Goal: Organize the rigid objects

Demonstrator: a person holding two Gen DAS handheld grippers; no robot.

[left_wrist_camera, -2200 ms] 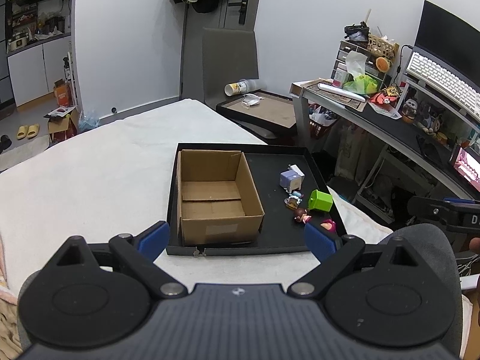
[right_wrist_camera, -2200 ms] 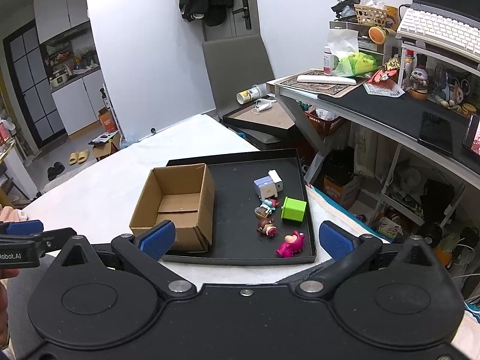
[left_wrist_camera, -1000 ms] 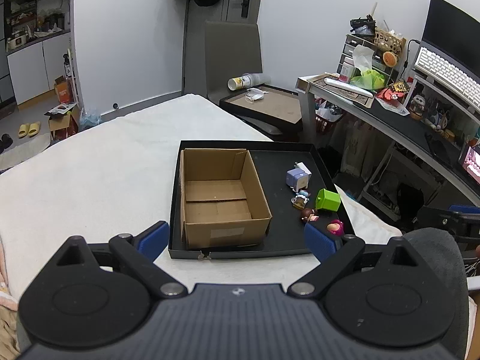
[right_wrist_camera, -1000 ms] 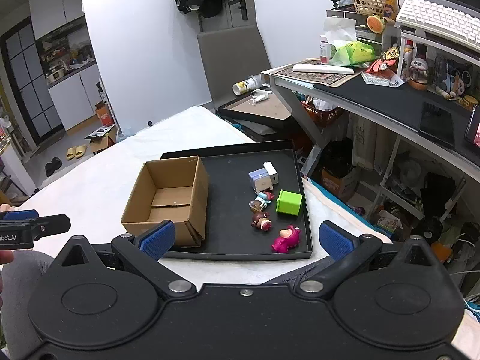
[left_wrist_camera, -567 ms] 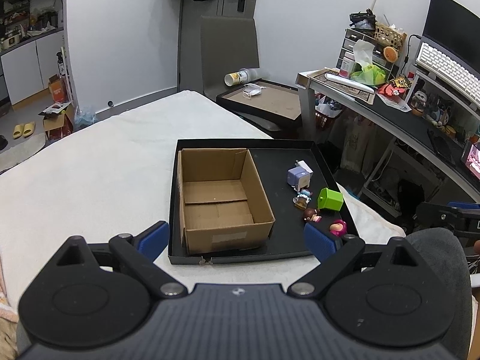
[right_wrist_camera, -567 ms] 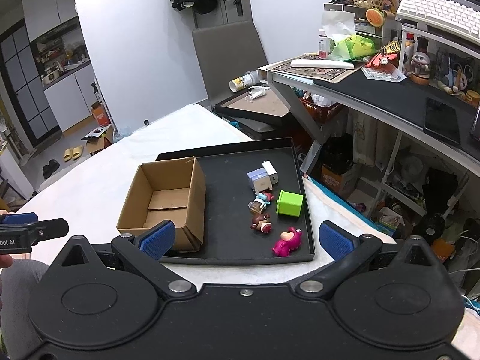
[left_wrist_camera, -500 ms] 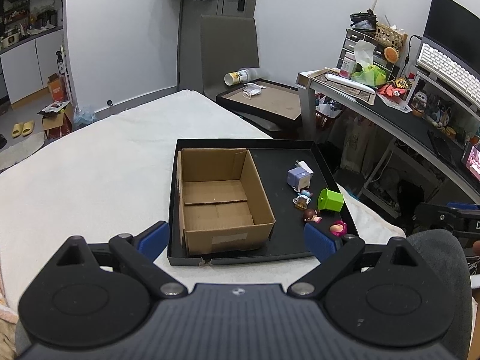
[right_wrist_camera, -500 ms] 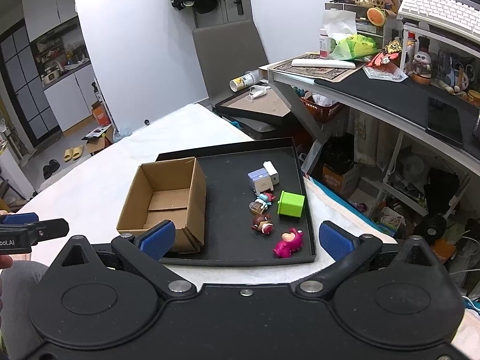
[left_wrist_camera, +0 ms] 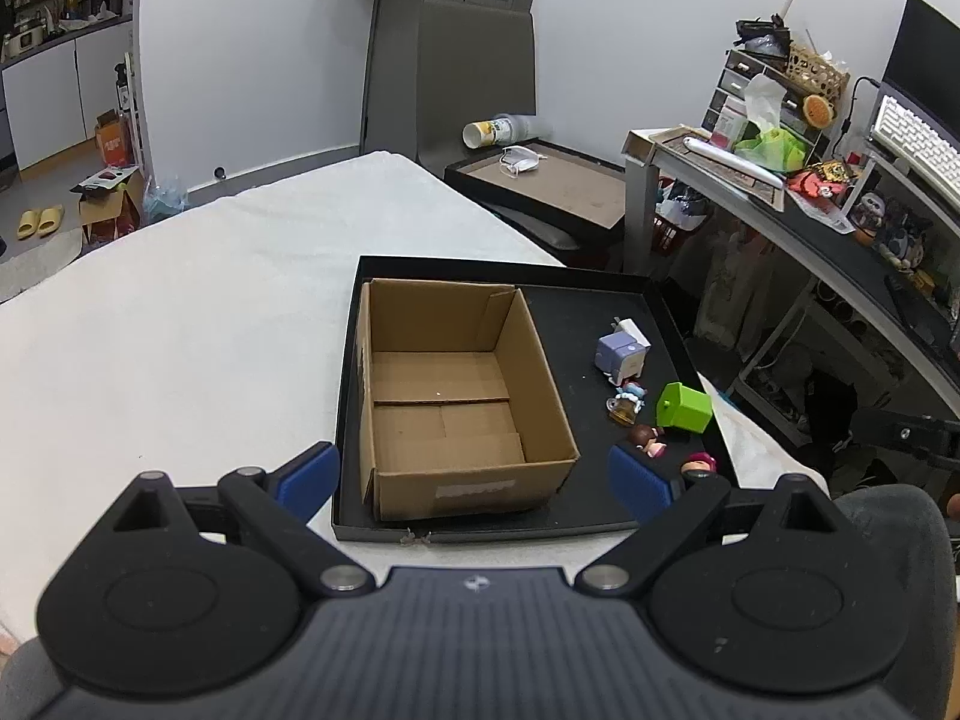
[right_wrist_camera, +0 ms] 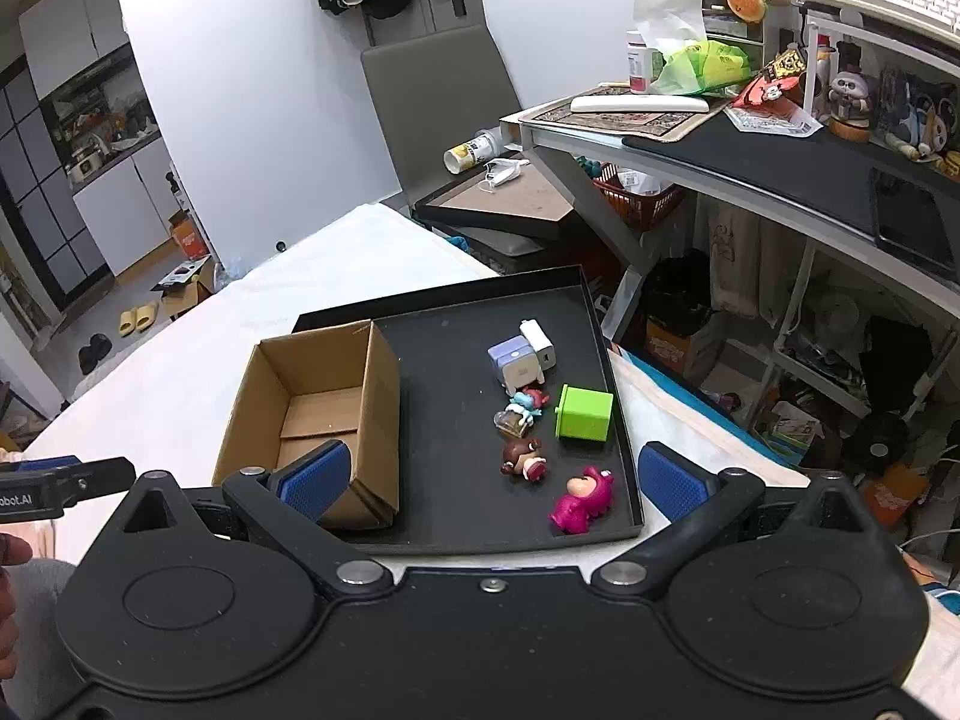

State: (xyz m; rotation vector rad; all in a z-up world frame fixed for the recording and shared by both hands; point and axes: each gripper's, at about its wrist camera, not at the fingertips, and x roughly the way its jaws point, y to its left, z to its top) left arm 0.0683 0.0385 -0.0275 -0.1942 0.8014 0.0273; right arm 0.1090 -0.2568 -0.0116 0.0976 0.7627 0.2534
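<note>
A black tray (left_wrist_camera: pixel 666 312) (right_wrist_camera: pixel 456 318) lies on the white table. In its left half stands an open, empty cardboard box (left_wrist_camera: pixel 456 396) (right_wrist_camera: pixel 318 402). On its right half lie a green cube (left_wrist_camera: pixel 684 408) (right_wrist_camera: pixel 585 413), a lilac-and-white block (left_wrist_camera: pixel 621 352) (right_wrist_camera: pixel 516 363), a white charger (right_wrist_camera: pixel 538 342), a blue figurine (right_wrist_camera: pixel 521 408), a brown figurine (right_wrist_camera: pixel 523 457) and a pink figurine (right_wrist_camera: pixel 585 499). My left gripper (left_wrist_camera: pixel 474 477) is open, held before the box's near wall. My right gripper (right_wrist_camera: pixel 489 477) is open too, above the tray's near edge, the pink figurine between its pads.
The white tabletop (left_wrist_camera: pixel 180 324) stretches left of the tray. A grey chair (left_wrist_camera: pixel 474 72) and a second flat tray (left_wrist_camera: pixel 540 180) stand behind. A cluttered desk (right_wrist_camera: pixel 780 144) with a keyboard is on the right. The other gripper's tip (right_wrist_camera: pixel 60 480) shows at the left edge.
Both grippers have come closer to the tray, so box and toys look larger. The right gripper shifted over the toys. Nothing was grasped and the objects stayed put.
</note>
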